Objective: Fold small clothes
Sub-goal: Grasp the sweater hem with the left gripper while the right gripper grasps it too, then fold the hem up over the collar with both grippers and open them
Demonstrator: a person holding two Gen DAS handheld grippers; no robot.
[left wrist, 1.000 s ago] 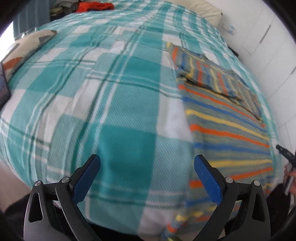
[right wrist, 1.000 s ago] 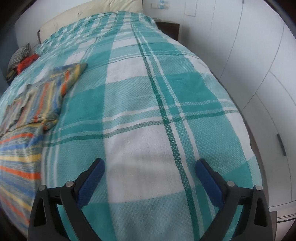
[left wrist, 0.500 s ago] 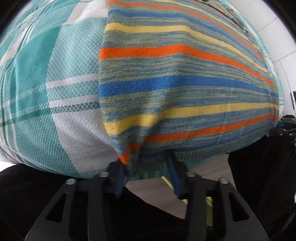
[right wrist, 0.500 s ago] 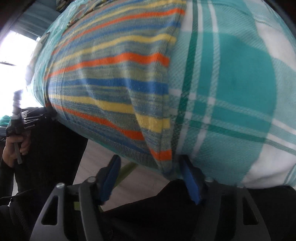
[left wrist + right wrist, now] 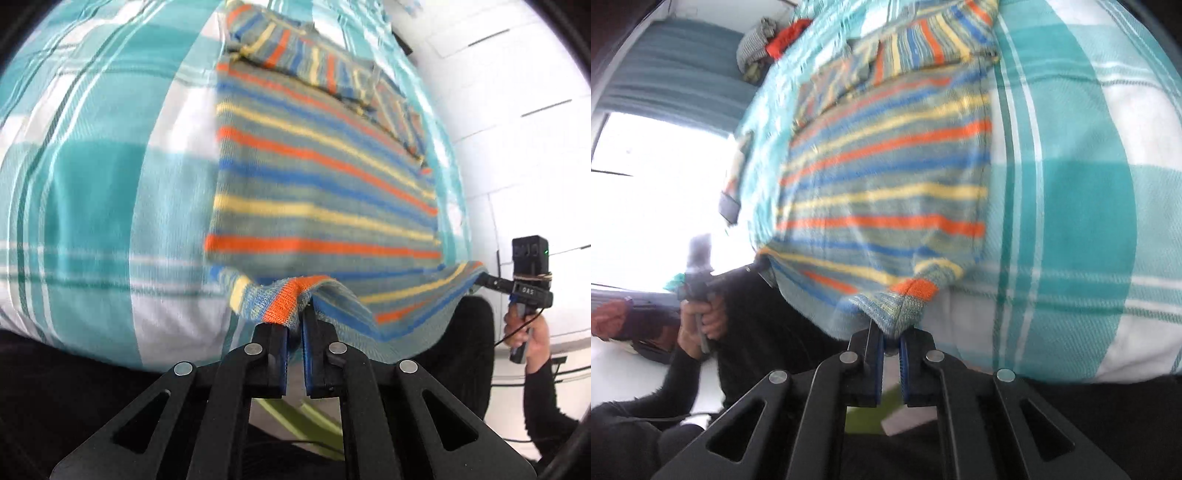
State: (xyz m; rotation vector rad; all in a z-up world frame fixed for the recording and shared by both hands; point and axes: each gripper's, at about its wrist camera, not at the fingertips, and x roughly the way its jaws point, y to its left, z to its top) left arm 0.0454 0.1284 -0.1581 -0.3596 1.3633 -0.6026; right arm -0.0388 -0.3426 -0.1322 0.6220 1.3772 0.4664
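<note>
Left hand-held gripper [image 5: 294,328], right hand-held gripper [image 5: 892,334] clamp striped garment [image 5: 317,177] hem; checked bedspread [image 5: 92,184], white wall [image 5: 517,110].

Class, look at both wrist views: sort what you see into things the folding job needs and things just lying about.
Part of the job:
- striped knitted garment
- left gripper, shut on its hem corner
- right gripper, shut on the other hem corner

Just lying about:
- checked bedspread
- heap of clothes at the far end
- patterned cushion
</note>
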